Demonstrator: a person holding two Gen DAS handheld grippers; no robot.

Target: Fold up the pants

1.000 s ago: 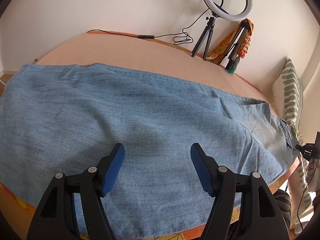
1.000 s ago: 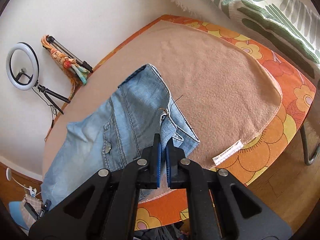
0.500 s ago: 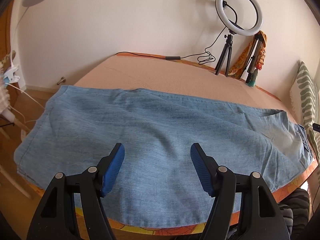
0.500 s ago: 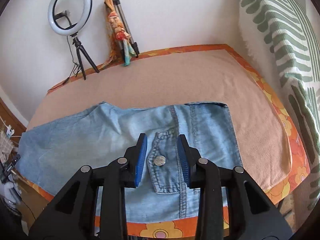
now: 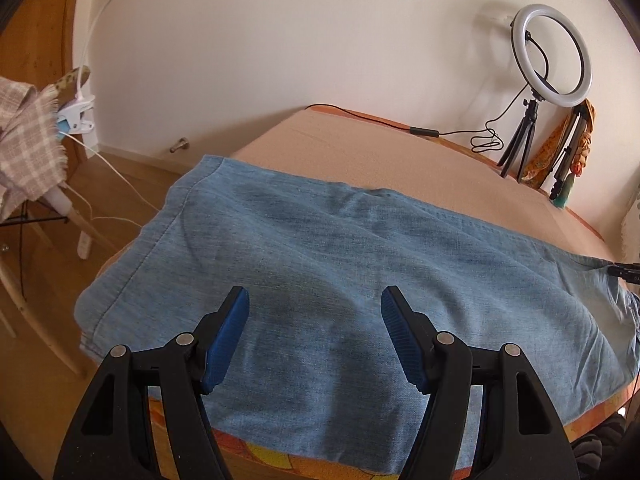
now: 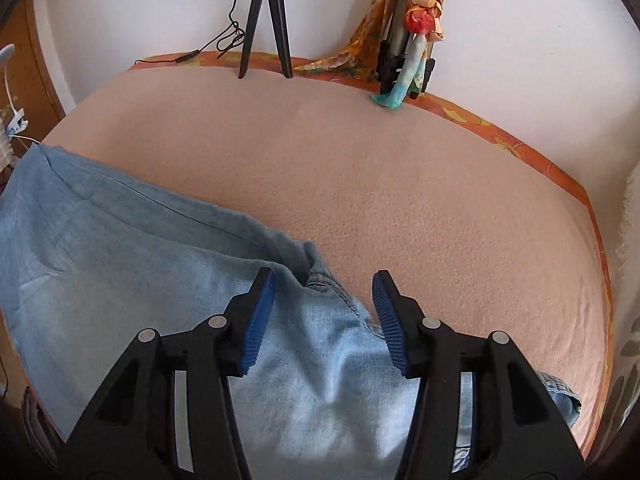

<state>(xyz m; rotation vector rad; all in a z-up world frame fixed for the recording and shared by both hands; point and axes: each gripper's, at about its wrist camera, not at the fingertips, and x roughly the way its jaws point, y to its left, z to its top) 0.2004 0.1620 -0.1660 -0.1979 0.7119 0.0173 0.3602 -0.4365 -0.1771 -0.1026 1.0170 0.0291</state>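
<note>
Light blue denim pants [image 5: 360, 264] lie spread lengthwise across the peach blanket [image 5: 360, 148] on the table, with the leg hem at the left edge. My left gripper [image 5: 314, 300] hovers open above the leg cloth, nothing between its blue pads. In the right wrist view the waist end of the pants [image 6: 160, 280] lies under my right gripper [image 6: 323, 284]. Its jaws are opening, and the waistband edge shows below the gap without being pinched.
A ring light on a tripod [image 5: 548, 60] and a folded tripod with a doll [image 6: 416, 28] stand at the table's far edge, with a cable [image 5: 400, 126] trailing along it. A chair with checked cloth [image 5: 28, 144] stands left of the table. A striped cushion edge [image 6: 628, 360] lies right.
My right gripper let go of the waistband, rolled upright, opened and swung over the waist end. My left gripper slid left toward the leg hem, still open.
</note>
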